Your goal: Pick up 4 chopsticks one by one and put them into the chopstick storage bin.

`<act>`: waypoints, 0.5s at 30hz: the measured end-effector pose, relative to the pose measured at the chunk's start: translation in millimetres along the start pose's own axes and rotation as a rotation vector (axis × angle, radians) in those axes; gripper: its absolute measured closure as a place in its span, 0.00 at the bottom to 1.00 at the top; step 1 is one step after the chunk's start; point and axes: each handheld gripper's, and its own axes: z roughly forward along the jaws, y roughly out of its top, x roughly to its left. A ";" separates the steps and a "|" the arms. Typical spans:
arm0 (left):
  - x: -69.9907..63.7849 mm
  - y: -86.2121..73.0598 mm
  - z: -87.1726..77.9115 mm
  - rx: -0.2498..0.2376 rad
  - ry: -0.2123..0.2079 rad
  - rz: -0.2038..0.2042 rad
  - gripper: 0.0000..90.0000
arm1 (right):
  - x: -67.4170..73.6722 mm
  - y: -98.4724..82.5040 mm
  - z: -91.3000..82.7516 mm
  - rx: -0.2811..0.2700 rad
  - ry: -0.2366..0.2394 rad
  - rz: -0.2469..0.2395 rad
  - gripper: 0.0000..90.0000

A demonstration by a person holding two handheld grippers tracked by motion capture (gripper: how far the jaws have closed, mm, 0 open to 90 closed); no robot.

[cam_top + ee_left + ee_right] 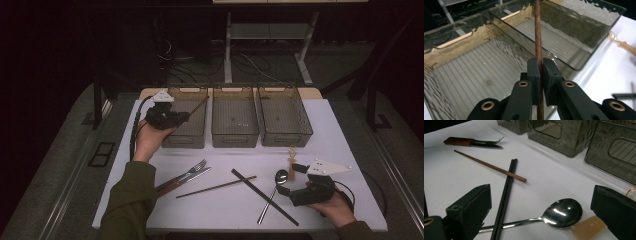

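My left gripper (186, 116) (541, 67) is shut on a brown wooden chopstick (199, 106) (538, 32). It holds the chopstick above the left of three smoky clear bins (192, 136) (454, 45), with the stick slanting up and right over it. My right gripper (290, 180) (541, 195) stands open low over the table's right front. A steel spoon (281, 176) (562, 213) lies on the table between its jaws, untouched.
The middle bin (235, 135) and right bin (285, 137) look empty. On the white table lie a second brown chopstick (216, 187) (489, 165), a pair of black chopsticks (264, 196) (506, 192), a wooden-handled fork and knife (182, 177) (471, 142) and a tan-handled utensil (291, 159) (589, 226).
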 end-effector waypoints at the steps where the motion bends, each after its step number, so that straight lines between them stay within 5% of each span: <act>1: 1.6 2.3 1.0 -0.003 0.004 -0.007 0.94 | -0.2 -0.1 0.0 -0.005 -0.002 -0.003 0.04; 15: 27.9 36.1 19.8 -0.039 0.061 -0.046 0.94 | -0.9 -0.1 -1.7 -0.014 0.004 0.003 0.04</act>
